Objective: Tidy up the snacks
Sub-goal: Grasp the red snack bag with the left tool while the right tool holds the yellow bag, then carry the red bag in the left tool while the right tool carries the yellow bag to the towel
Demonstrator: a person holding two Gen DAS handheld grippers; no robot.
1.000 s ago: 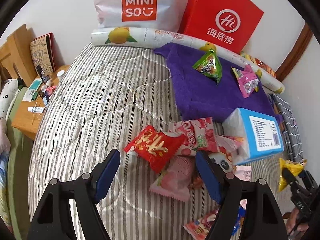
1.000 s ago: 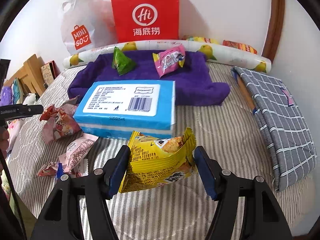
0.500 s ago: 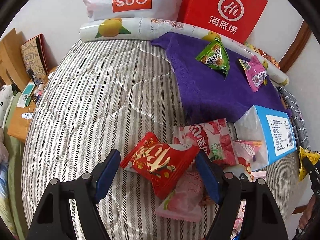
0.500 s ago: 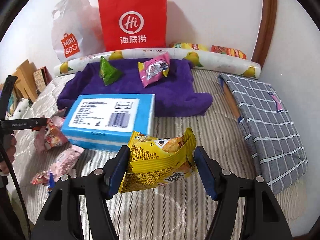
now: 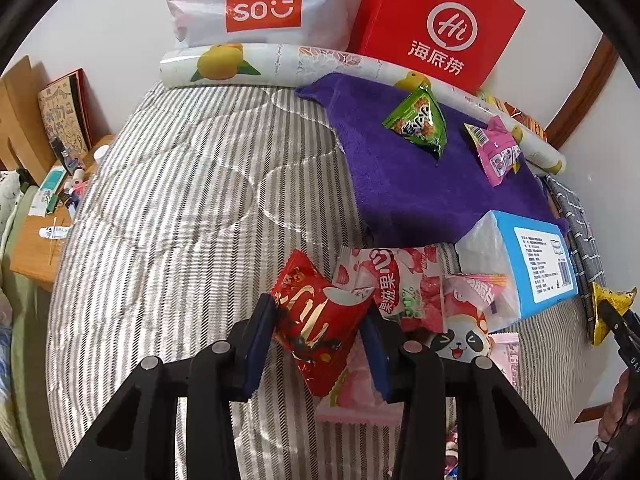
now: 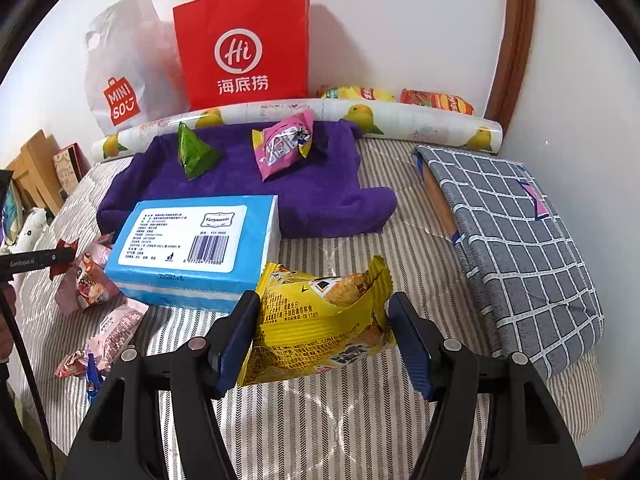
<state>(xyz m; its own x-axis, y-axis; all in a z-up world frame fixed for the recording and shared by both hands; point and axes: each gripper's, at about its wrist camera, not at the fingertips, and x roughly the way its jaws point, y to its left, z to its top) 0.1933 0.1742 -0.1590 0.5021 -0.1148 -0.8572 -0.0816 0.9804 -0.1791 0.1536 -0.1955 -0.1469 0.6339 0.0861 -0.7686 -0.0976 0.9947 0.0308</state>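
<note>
A bed (image 5: pixel 168 208) covered by a grey-and-white striped quilt is seen in both views. A purple towel (image 6: pixel 320 200) is spread on it toward the wall, with a lemon-printed roll (image 6: pixel 400 118) laid along the far edge behind the towel. A blue tissue pack (image 6: pixel 192 248) is set on the quilt just in front of the towel. A cluster of pink snack packets (image 5: pixel 404 288) is piled on the quilt beside the tissue pack. A grey checked cloth bundle (image 6: pixel 516 240) is laid along the bed's right side, well apart from the packets.
</note>
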